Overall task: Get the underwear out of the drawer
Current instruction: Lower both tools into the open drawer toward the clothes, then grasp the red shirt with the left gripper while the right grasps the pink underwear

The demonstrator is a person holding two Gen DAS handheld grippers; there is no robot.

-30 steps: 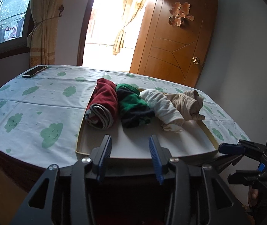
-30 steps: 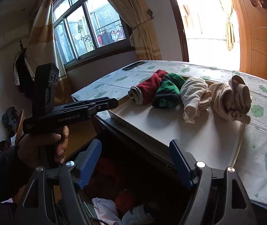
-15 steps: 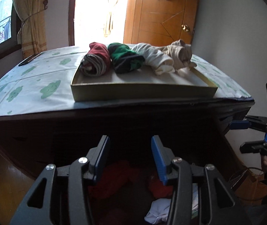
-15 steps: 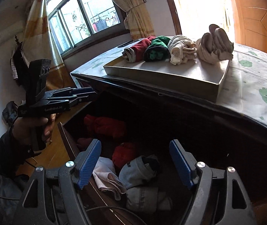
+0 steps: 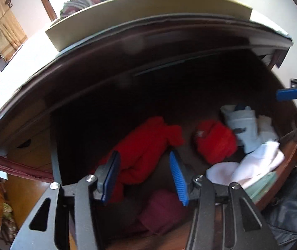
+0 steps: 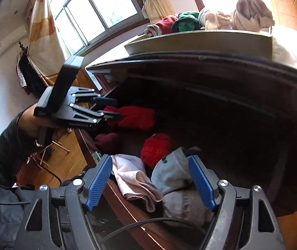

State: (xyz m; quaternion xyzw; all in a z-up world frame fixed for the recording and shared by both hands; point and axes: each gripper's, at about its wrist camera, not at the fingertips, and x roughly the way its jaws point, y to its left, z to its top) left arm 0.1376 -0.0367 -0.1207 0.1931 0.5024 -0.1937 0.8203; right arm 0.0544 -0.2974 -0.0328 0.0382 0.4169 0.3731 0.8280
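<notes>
The open drawer (image 6: 127, 200) holds several rolled pieces of underwear. My left gripper (image 5: 145, 174) is open and empty, low over a long red piece (image 5: 146, 145), with a maroon roll (image 5: 163, 210) below it. It also shows in the right wrist view (image 6: 106, 108), at the red piece (image 6: 135, 116). My right gripper (image 6: 150, 181) is open and empty at the drawer's near end, over a pale pink piece (image 6: 133, 175) and a grey roll (image 6: 173, 173). A red roll (image 6: 156, 148) lies further in.
A shallow tray (image 6: 200, 41) on the table top above the drawer carries several rolled pieces of clothing (image 6: 211, 18). The table's dark edge (image 5: 148, 39) overhangs the drawer. A window and curtain (image 6: 90, 16) are at the left. Wooden floor (image 6: 65, 158) lies beside the drawer.
Both grippers have dropped from table height into the open drawer. The left gripper has come close over the long red piece. Both stay open.
</notes>
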